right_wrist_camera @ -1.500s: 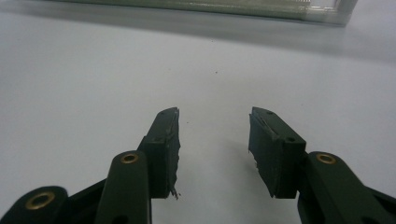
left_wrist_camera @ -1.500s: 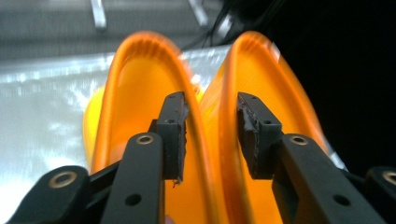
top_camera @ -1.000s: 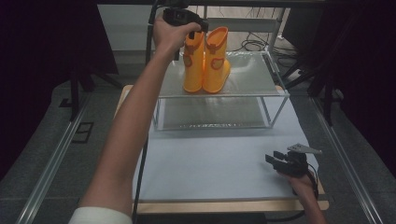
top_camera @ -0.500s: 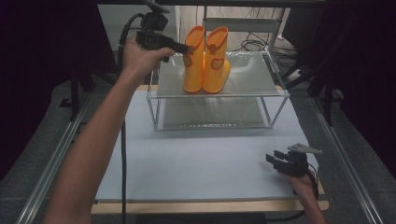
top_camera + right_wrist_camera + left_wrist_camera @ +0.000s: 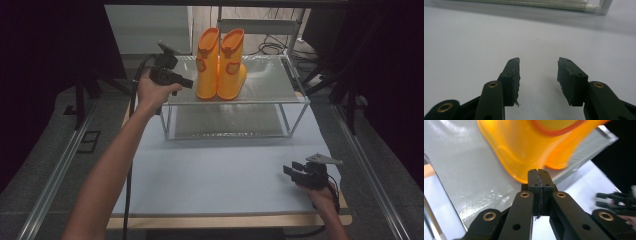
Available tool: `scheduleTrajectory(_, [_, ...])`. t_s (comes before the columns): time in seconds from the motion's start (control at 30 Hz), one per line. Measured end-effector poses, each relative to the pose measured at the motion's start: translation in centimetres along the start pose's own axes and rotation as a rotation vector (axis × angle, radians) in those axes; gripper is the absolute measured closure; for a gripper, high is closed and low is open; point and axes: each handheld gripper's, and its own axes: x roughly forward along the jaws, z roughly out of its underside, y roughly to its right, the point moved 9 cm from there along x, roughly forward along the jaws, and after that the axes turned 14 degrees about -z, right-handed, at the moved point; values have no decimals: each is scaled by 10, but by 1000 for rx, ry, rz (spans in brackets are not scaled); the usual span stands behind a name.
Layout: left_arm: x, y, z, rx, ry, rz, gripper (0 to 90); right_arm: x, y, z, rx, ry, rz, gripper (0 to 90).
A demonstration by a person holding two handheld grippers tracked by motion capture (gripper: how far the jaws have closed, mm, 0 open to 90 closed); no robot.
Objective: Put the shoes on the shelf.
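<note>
A pair of orange rubber boots (image 5: 221, 65) stands upright on the top shelf of a clear two-tier rack (image 5: 270, 85). My left gripper (image 5: 186, 82) is held in the air at the rack's left end, a short way left of the boots, its jaws pressed together with nothing between them. In the left gripper view the shut jaws point at the blurred orange boots (image 5: 529, 147) above the shelf. My right gripper (image 5: 291, 172) rests low at the table's near right corner; in the right gripper view it (image 5: 538, 75) stands open over the bare white tabletop (image 5: 474, 45).
The white table (image 5: 215, 170) has a wooden front edge. Metal rails run along both sides of it. Dark stands and cables lie behind and to the right of the rack. The rack's lower shelf (image 5: 230, 120) holds nothing.
My left gripper has drawn back from the boot tops, moving left and down to the rack's left end. The boots stay on the shelf. The right gripper has not moved.
</note>
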Motion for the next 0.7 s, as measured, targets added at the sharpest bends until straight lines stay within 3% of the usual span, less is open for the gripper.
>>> scheduleTrajectory(0.1, [22, -4, 5, -14, -19, -22, 898, 1, 0, 1, -3, -7, -2, 527])
scheduleTrajectory(0.23, [43, -2, 12, -4, -59, -36, 898, 0, 0, 1, -3, -4, -3, 527])
scheduleTrajectory(0.4, [48, 6, 11, 5, -66, -46, 898, 0, 1, 1, 5, -1, -3, 527])
scheduleTrajectory(0.47, [47, 10, 10, 30, -68, -81, 899, 1, 0, 1, -1, -4, -8, 527])
scheduleTrajectory(0.57, [44, 18, 6, 17, -67, -39, 899, 2, -4, 0, -1, -1, -23, 527])
scheduleTrajectory(0.7, [45, 36, 1, 34, -62, -10, 899, 3, -6, 0, -3, 3, -26, 527])
